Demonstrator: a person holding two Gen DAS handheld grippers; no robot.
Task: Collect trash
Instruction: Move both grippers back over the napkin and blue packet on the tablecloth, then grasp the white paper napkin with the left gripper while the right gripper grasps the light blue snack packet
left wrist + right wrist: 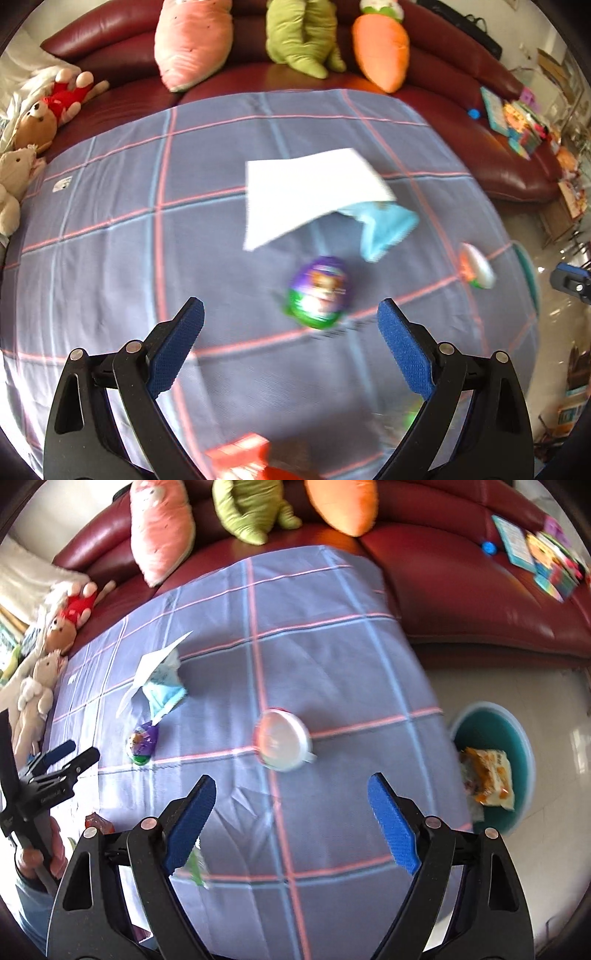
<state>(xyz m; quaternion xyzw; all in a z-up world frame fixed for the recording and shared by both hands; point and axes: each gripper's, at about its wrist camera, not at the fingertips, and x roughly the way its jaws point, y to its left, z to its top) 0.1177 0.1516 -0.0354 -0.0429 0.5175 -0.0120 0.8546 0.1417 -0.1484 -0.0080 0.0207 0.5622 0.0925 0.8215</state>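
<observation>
Both my grippers, left gripper (290, 314) and right gripper (291, 786), are spread wide with nothing between the pads. Trash on the tablecloth (332, 646): white paper (310, 192) half covering a blue wrapper (384, 229), a blurred egg-shaped pack (319, 291), and a cup lid (282, 740) near the right edge. The red packet (240, 458) is cut off at the near edge. The bin (517, 723) sits on the floor beside the table, partly hidden.

teal bin (517, 734), checked lilac tablecloth (332, 657)

One white paper (310, 192), one blue packet (388, 229), one egg-shaped toy (319, 291), one cup (282, 740), three cushions.
</observation>
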